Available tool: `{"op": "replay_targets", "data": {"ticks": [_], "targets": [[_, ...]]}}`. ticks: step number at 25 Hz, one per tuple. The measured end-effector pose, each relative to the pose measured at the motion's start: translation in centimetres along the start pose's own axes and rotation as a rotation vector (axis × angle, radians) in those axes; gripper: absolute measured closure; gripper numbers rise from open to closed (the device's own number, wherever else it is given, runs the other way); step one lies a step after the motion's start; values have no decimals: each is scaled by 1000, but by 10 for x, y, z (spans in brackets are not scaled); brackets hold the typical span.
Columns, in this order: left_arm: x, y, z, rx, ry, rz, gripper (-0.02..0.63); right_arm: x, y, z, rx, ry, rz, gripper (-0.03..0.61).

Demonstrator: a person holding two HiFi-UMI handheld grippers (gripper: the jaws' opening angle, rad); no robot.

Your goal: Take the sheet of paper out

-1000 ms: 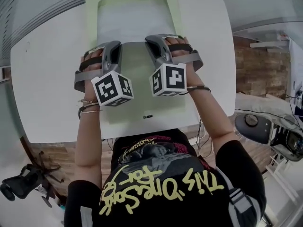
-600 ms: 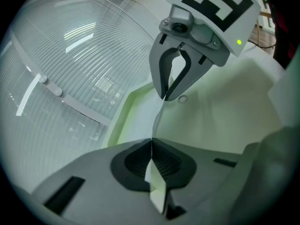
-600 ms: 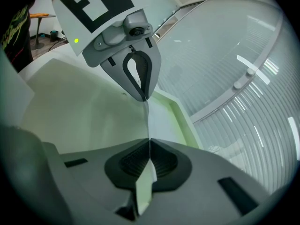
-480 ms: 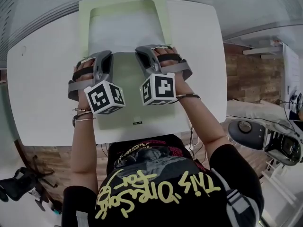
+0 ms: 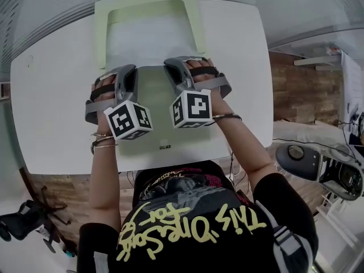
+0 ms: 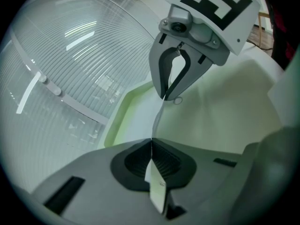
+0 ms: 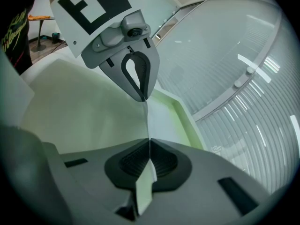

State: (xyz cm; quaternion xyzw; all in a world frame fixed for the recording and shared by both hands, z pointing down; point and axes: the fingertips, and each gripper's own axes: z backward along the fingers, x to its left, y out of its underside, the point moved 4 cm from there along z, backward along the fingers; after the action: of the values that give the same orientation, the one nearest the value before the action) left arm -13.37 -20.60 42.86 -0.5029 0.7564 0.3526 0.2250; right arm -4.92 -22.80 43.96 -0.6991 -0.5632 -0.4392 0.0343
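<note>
Both tools are clenched on the same thin edge. In its own view the left gripper [image 6: 151,146] has its jaws pressed together w/ the sheet of paper [image 5: 151,38] pinched edge-on btw them. The right gripper [image 7: 149,146] shows the same in its view, pads tight on that edge. Each gripper view also has the other tool's tips in the upper ctr, biting the same edge further along.

In the head view we see the white sheet in the upper ctr of the frame. The rim of a pale green folder [image 5: 101,33] borders it on top and both sides. The sheet's near edge ends right at the gripper tips. Whether a folder layer is caught along w/ the paper we can't tell. The folder lies flat on a white table [image 5: 51,107], its lower half bare green around and below the grippers.

Writing: a small dark label [image 5: 164,147] sits near the folder's bottom edge, too small to read. Each gripper carries a marker cube, left cube [image 5: 128,120] and right cube [image 5: 191,109], w/ black-and-white square patterns and no letters. At the bottom of the frame the person's black shirt [image 5: 193,226] bears yellow script, upside down to us, approx "This One's for". Thin bracelets [image 5: 103,142] ring the wrist at left-ctr.
</note>
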Motion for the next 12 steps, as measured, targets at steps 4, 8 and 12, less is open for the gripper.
{"op": "replay_targets", "data": {"ticks": [4,8,12], "targets": [[-2,-1,1,-7,-1,0,606,2,1,1,5,3,-4,569],[-4,-2,5,-16,0,-3,606,5,1,5,13,6,-8,569],[-9,-5,9,-22,1,-6,606,10,3,11,17,10,-12,569]]}}
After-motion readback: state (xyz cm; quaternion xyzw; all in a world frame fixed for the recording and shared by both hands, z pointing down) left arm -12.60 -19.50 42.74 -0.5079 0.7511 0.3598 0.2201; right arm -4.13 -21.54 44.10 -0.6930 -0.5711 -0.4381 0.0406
